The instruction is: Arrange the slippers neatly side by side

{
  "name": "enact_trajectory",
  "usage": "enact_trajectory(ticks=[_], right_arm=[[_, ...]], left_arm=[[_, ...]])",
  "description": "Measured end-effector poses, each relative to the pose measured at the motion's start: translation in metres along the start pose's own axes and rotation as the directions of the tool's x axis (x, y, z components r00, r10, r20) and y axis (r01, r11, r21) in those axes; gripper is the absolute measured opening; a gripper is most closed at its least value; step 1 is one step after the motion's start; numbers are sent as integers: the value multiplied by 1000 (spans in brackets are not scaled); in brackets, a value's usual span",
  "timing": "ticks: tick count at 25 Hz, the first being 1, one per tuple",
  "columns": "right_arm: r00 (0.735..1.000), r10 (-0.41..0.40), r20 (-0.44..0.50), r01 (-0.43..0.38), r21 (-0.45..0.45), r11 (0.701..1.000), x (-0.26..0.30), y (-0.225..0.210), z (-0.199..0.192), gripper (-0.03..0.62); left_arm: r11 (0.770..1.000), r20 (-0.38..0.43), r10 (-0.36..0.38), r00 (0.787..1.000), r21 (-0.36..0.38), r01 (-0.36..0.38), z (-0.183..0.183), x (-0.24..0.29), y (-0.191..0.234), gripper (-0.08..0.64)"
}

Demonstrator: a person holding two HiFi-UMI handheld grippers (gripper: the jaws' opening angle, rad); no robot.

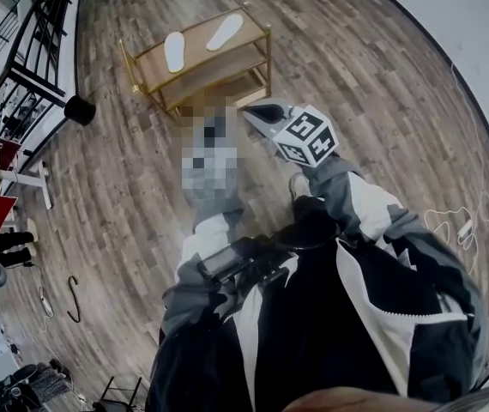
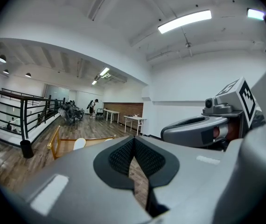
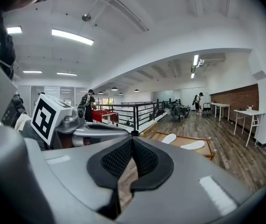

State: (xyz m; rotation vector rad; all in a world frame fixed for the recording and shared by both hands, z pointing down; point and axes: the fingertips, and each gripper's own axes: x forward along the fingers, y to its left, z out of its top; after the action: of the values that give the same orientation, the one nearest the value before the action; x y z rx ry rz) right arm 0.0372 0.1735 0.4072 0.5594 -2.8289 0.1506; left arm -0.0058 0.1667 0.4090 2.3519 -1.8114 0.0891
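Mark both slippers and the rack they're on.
Left slipper (image 1: 174,51), head view, its middle.
Right slipper (image 1: 225,32), head view, its middle.
Rack (image 1: 200,51), head view, bare top between slippers.

A black-and-white jacket (image 1: 313,333), and grey right tongs (image 1: 251,114) bearing a black-and-white marker cube (image 1: 306,137).

A gold-framed rack (image 1: 203,58) stood on the wooden floor (image 1: 124,196). On the rack's top lay the first slipper (image 1: 174,51) toward its left end and the second slipper (image 1: 225,33) toward its right, apart and angled differently.
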Motion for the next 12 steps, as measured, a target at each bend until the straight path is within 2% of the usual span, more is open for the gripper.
enact_trajectory(ticks=[3,5,12], right_arm=[[1000,14,9,-14,17,1000,20,-27,3,5],[999,40,16,-40,26,999,37,-45,8,6],[983,180,31,-181,10,984,90,-102,26,6]], left_arm=[[1000,-4,9,1000,-6,-9,3,25,17,5],[999,-8,42,999,-18,-42,6,40,36,5],[991,-10,133,991,-12,-133,24,105,73,6]])
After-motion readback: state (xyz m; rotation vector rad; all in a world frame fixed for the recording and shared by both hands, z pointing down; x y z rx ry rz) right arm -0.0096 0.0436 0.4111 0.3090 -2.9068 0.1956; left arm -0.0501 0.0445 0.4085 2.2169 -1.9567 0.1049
